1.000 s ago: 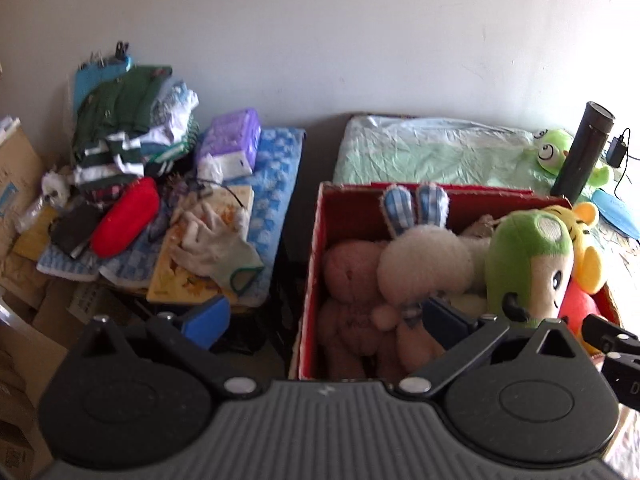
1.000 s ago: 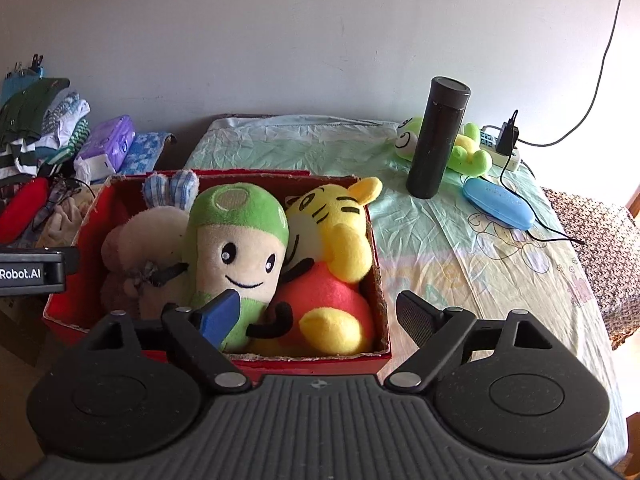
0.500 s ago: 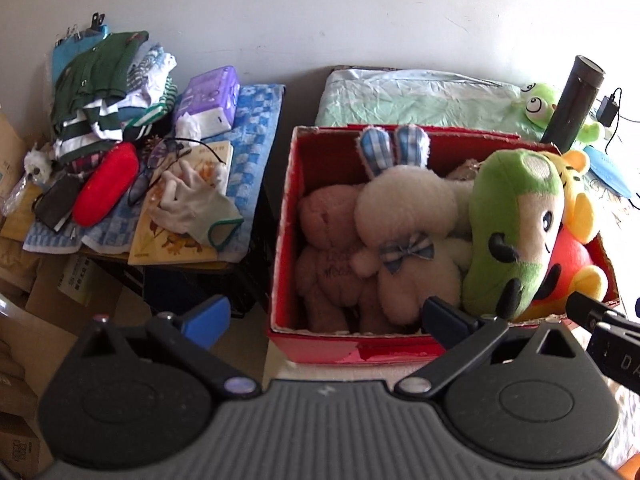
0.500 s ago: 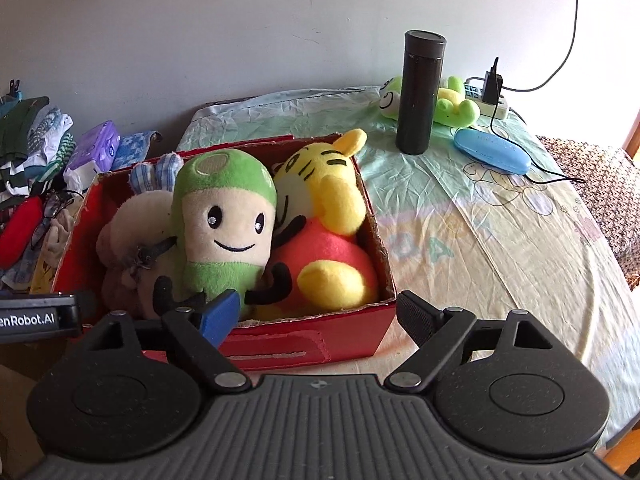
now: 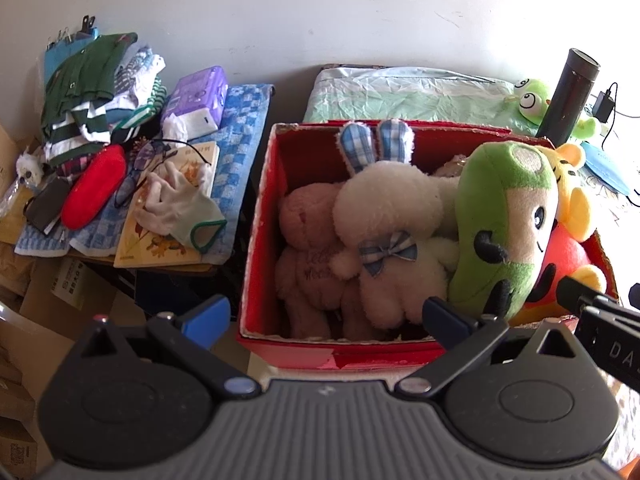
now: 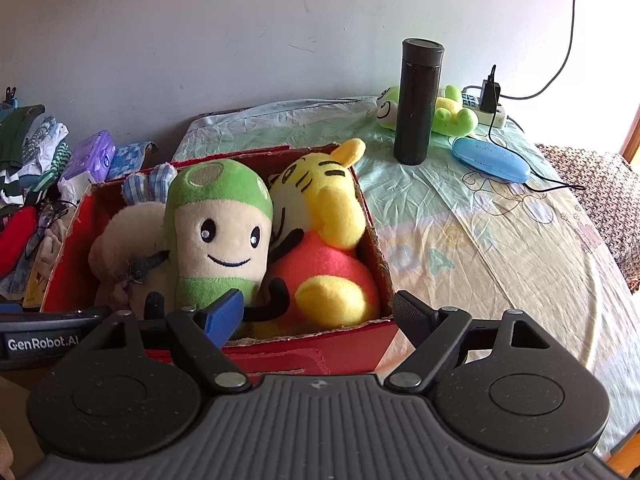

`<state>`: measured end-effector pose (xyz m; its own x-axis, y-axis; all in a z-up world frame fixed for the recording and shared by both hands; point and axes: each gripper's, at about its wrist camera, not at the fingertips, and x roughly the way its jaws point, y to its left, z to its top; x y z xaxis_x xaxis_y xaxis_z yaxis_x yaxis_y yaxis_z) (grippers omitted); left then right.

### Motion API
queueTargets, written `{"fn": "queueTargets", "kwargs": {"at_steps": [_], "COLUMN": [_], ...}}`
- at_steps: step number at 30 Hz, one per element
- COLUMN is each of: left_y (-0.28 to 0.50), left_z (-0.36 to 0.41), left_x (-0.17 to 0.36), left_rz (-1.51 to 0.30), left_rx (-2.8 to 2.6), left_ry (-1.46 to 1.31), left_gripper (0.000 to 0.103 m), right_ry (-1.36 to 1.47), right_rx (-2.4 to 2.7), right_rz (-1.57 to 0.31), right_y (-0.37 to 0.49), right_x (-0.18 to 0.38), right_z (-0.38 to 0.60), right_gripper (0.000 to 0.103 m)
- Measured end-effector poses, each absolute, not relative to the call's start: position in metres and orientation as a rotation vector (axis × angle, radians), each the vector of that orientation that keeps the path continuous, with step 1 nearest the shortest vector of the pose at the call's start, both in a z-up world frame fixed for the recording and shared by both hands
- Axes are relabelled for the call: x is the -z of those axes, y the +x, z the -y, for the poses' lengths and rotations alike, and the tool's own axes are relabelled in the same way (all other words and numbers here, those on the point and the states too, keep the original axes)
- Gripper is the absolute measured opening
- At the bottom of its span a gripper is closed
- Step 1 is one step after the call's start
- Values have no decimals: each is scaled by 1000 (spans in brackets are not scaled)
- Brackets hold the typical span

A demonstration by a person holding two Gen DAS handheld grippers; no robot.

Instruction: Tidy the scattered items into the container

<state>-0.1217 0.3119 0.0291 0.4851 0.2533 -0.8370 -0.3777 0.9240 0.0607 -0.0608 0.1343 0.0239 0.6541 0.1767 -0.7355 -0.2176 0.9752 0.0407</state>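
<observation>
A red cardboard box point(image 5: 260, 216) point(image 6: 344, 350) stands on the bed, packed with plush toys: a pink bear point(image 5: 308, 240), a cream rabbit point(image 5: 392, 216) with checked ears, a green-capped doll point(image 5: 508, 216) point(image 6: 216, 232) and a yellow tiger point(image 6: 320, 200) in red. My left gripper point(image 5: 326, 316) hovers open over the box's near left wall, holding nothing. My right gripper point(image 6: 318, 314) is open and empty at the box's near right corner. A green frog plush point(image 6: 452, 114) lies on the bed behind a black flask point(image 6: 418, 96).
A low stand left of the box carries folded clothes point(image 5: 96, 92), a purple tissue pack point(image 5: 198, 98), a red pouch point(image 5: 94, 188), gloves point(image 5: 176, 204) and a book. A blue case point(image 6: 492, 158), a power strip and cables lie at the bed's far right. Cardboard boxes point(image 5: 48, 300) sit below left.
Both grippers have pulled back and risen from the box, so the box sits lower and fuller in both views. Both stay open, and the toys have not moved.
</observation>
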Motion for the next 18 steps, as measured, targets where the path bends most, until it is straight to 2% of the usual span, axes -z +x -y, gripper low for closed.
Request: {"fn": "queueTargets", "kwargs": {"at_steps": [8,18], "left_y": [-109,-106], "left_z": [-308,-312], "left_x": [-19,-6], "left_rz": [-1033,-1052], "left_rx": [-364,-380], "left_ry": [-138,-154], "left_gripper": [102,102], "right_ry": [-42,-77], "right_rx": [-239,-252], "right_rz": [-854,-867], "right_y": [-52,-48], "right_x": [-17,-7], "right_z": [-136,-144], "right_gripper": [74,74]}}
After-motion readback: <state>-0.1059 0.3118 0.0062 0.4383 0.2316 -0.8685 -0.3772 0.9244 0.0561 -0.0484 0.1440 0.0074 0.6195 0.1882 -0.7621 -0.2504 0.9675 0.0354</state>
